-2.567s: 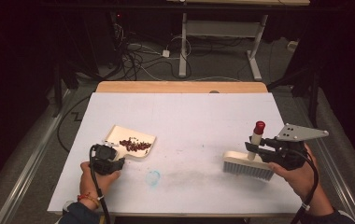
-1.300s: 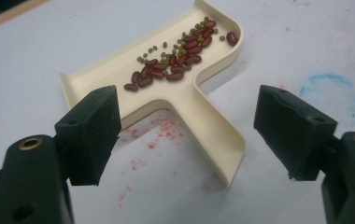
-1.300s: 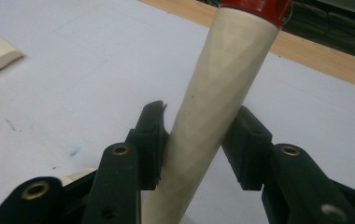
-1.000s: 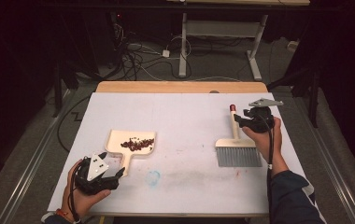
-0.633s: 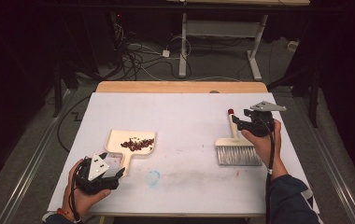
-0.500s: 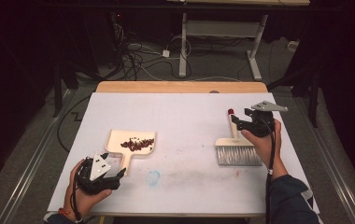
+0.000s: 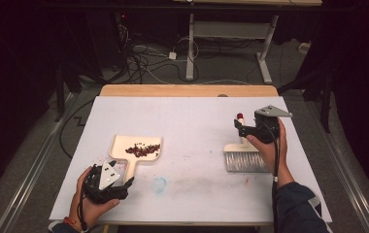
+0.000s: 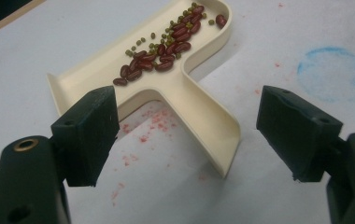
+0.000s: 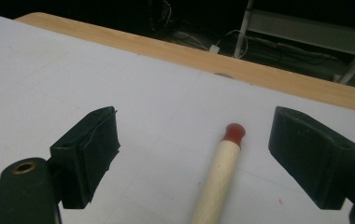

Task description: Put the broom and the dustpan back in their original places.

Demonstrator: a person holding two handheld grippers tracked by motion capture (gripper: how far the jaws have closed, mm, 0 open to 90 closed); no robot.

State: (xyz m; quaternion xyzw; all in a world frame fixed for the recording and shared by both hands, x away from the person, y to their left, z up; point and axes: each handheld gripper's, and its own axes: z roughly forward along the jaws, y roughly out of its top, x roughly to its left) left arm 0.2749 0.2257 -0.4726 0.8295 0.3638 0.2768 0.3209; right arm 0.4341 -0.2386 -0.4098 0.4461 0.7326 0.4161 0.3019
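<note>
Item: sweeping job, near its end.

Dustpan: cream plastic, flat on the white bench, left of centre. Red beans and a few small green ones are gathered along its back wall. Handle points toward the person.

Brush: lying on the bench at right, bristles toward the person, wooden handle with a red tip pointing away.

Left tongs: wide open, holding nothing; the dustpan handle lies between the jaws in the left gripper view, with clear gaps on both sides.

Right tongs: spread wide after just opening; the brush handle lies on the bench between the jaws, untouched by either.

Done, by the look of it: beans swept into the dustpan, both tools set down and released.

Left: possibly nothing but drawing the hands back. Faint red specks and a blue ring mark the bench; these look like stains rather than stray beans, though the high view is too coarse to be sure.
</note>
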